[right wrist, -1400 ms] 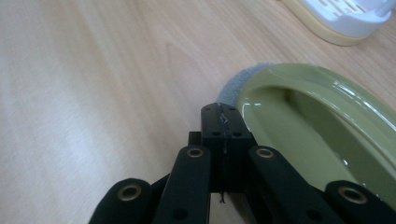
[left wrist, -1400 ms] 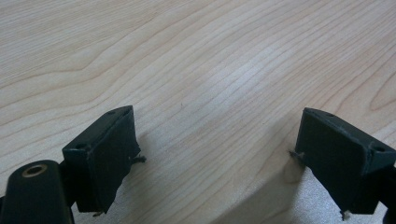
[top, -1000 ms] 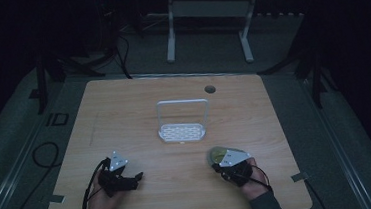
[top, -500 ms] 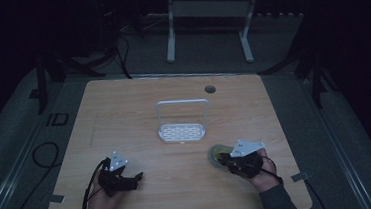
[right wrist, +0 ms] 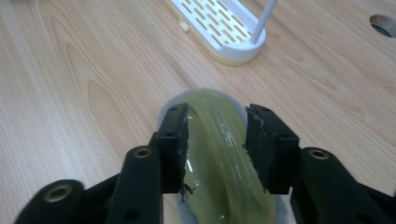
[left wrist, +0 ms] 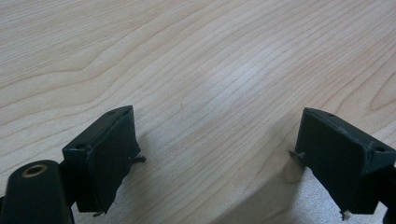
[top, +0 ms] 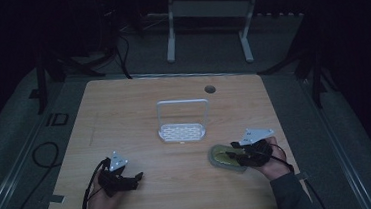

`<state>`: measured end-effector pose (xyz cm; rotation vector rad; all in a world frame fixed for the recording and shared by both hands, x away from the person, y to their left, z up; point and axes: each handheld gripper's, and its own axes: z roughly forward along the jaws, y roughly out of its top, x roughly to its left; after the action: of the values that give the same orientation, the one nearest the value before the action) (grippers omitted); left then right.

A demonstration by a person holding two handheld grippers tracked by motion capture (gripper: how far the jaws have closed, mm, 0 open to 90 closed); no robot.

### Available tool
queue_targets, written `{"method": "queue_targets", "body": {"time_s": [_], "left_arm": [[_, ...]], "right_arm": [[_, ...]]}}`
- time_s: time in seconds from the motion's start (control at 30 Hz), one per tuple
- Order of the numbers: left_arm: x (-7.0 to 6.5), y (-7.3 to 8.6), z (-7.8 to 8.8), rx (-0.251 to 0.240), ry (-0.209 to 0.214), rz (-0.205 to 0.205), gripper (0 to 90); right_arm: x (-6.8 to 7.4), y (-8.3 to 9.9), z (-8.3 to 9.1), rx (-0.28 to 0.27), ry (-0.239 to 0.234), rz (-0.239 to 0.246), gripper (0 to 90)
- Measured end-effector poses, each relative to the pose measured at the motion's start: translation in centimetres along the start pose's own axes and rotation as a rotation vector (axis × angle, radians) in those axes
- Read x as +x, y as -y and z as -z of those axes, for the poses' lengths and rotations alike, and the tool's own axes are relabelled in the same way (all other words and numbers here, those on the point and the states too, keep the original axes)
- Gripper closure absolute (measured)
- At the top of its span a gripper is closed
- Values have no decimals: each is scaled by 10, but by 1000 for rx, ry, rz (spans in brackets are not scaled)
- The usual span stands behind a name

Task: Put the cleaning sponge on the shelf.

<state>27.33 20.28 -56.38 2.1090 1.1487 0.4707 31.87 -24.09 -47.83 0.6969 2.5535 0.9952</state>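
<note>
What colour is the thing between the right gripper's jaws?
Yellowish green, glossy, on a grey base: the dish. Best seen in the right gripper view.

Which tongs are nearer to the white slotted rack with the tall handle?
Right. The right tongs sit just off the white rack's near right corner, jaws open over a yellow-green sponge. The left tongs rest farther off, toward the table's near left.

Dim lab: bare wooden table (top: 139, 113), floor cables (top: 42, 156), metal stand legs (top: 170, 35).

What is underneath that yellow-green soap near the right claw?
A grey oval dish lies under the soap, its rim peeking out around the edges. The dish's middle is covered by the soap.
</note>
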Motion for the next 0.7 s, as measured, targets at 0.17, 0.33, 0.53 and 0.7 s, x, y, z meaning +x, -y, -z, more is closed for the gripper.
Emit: {"method": "queue_targets", "body": {"time_s": [0.17, 0.33, 0.53, 0.7], "left_arm": [[0, 0, 0, 0, 0, 0, 128], [0, 0, 0, -1, 0, 2, 128], [0, 0, 0, -2, 0, 2, 128], [0, 0, 0, -1, 0, 1, 128]], "right_arm": [[-8, -2, 1, 32, -4, 9, 539], [-15, -5, 4, 62, -13, 24, 528], [-23, -8, 3, 113, -20, 47, 523], [-25, -10, -1, 154, -41, 75, 521]]}}
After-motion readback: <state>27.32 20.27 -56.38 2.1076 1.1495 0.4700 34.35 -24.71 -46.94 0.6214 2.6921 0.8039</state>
